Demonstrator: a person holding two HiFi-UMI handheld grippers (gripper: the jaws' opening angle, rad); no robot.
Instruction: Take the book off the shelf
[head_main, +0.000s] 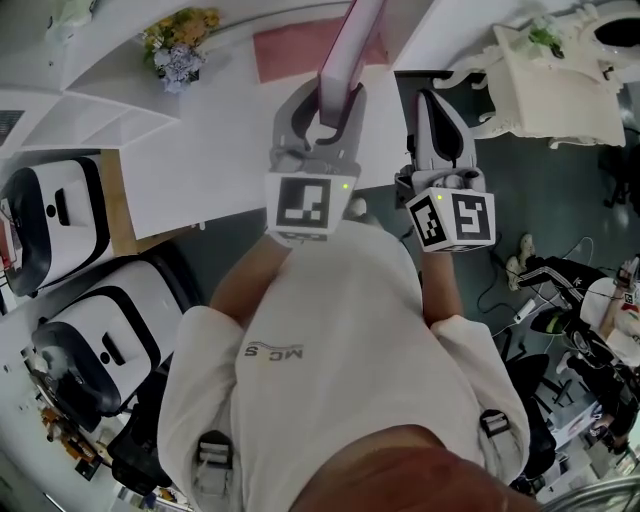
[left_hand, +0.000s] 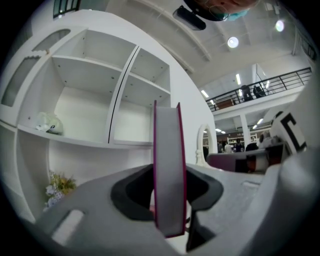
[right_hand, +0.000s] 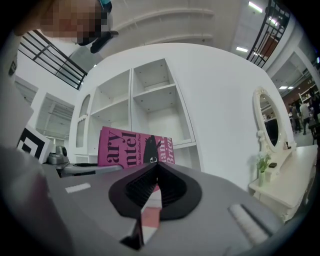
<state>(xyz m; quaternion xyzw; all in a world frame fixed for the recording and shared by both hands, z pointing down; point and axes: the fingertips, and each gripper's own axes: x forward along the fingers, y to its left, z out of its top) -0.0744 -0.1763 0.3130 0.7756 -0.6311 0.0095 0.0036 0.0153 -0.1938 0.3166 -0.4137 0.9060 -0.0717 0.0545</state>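
- Left gripper (head_main: 325, 100): jaws set at a middling width and clamped on the book (head_main: 352, 40), one pad on each cover.
- Book: held on edge, with its length running forward from the left gripper's jaws. In the left gripper view the pale page edge (left_hand: 169, 165) faces the camera between two magenta covers.
- Book's place: it rests on no shelf board. It is carried in the left gripper, in front of the white shelf (left_hand: 85, 142), whose open compartments show beyond the jaws.
- Right gripper (head_main: 437, 110): jaws drawn together with nothing between the pads. It is held just to the right of the left gripper, level with it and clear of the book.
- From the right gripper (right_hand: 155, 172), the book's pink cover (right_hand: 125, 147) with its large lettering shows beyond the jaw tips and to their left.
- Flowers (head_main: 180, 45): on a low shelf board, ahead of the left gripper and to its left.
- A pale bundle (left_hand: 47, 122) lies in the compartment above the flowers; I cannot tell what it is.
- Mirror (right_hand: 270, 125): on a white dressing table, to the right of the right gripper.
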